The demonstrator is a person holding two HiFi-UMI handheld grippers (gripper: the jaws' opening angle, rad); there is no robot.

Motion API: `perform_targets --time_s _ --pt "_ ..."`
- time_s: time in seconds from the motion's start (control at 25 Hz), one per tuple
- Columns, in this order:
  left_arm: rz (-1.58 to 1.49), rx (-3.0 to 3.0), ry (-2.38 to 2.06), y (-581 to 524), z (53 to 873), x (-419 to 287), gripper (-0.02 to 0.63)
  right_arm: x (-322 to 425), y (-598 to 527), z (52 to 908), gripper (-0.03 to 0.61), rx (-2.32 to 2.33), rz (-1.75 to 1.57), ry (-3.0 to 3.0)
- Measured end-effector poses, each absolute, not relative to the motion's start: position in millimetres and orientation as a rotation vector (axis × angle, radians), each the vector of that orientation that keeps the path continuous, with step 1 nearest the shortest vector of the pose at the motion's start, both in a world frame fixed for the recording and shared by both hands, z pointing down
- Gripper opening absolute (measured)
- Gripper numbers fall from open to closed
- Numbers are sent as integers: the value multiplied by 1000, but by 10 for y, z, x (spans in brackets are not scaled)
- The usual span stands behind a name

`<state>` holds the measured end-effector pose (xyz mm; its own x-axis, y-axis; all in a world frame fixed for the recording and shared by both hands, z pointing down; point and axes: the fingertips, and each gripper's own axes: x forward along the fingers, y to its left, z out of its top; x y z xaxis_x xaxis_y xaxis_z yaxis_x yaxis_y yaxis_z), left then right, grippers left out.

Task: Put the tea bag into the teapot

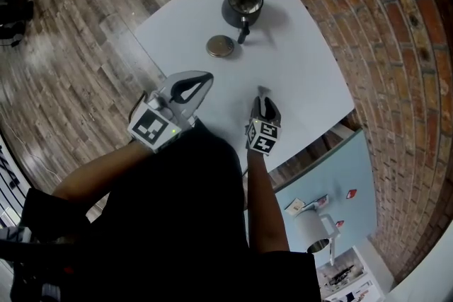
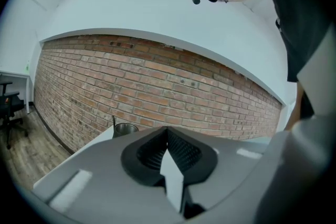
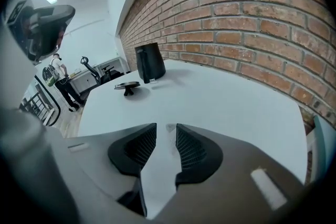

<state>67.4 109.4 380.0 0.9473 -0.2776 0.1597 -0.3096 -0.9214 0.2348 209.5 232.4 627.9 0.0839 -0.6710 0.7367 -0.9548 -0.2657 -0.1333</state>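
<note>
Brickwork (image 1: 396, 46) curves down the right side of the head view, and a wooden floor (image 1: 64, 60) fills the upper left. Between them stands the white table (image 1: 297, 67), running from the upper centre toward the middle of the frame. A lower blue table (image 1: 354, 173) shows at the lower right, with a white jug (image 1: 311, 230) on it. The person's dark clothing (image 1: 184, 208) covers the lower centre.

The left gripper (image 1: 209, 76) sits at the table's near left edge, left of centre in the frame. In the left gripper view its fingers (image 2: 152, 147) meet at the tips and hold nothing. The right gripper (image 1: 262, 94) is just right of centre, over the near part of the table and tilted down toward it. In the right gripper view its fingers (image 3: 137, 150) stand a narrow gap apart and grip nothing.

The dark teapot (image 1: 243, 5) stands open-topped at the far end of the table, upper centre of the head view, well apart from both grippers. Its lid (image 1: 220, 46) lies on the table just beside it, toward the lower left, and the right gripper view shows it resting knob down.

A small pale patch that seems to be the tea bag (image 3: 170, 127) lies on the table right at the right gripper's fingertips. It is white on white and hard to make out.
</note>
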Motion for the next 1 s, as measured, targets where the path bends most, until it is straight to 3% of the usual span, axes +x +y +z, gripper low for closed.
perform_targets --time_s 0.72,1.0 --pt "185 2792 -496 1112 3876 493 0 2220 2322 6502 77 1957 1081 -1525" --pt "185 2779 -517 1107 3891 417 0 2281 2353 6517 18 1960 1068 -1492"
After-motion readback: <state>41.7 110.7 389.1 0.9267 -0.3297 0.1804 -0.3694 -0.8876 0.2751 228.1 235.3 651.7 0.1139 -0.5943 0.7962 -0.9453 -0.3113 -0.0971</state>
